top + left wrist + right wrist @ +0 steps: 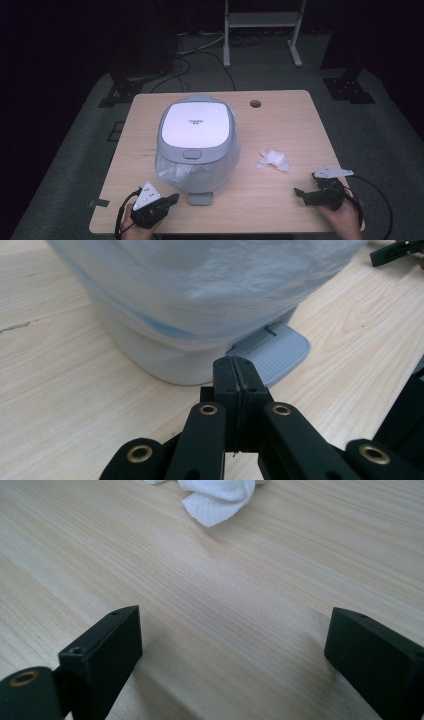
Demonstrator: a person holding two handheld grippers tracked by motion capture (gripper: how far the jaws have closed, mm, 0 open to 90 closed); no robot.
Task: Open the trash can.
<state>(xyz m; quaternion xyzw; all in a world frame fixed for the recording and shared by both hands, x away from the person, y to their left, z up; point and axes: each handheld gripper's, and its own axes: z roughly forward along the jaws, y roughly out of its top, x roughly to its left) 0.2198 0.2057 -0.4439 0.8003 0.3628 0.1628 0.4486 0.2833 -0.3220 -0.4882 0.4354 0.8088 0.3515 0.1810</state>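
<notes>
Crumpled tissue (273,159) lies at 11 o'clock from the spread right gripper (306,193) (left gripper (172,198) pressed together); likely approach step, next reaching forward to pinch it

A pale wooden rectangular table (280,210) is standing on grey carpet (75,150), with a white metal frame (262,20) and black cables (200,60) lying beyond it in darkness.

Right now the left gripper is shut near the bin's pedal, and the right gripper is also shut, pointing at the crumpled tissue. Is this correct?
Not quite. The right gripper is open: the right gripper view shows its jaws standing wide apart over bare table, pointing at the crumpled tissue. The left gripper is indeed shut, near the bin's pedal.
</notes>
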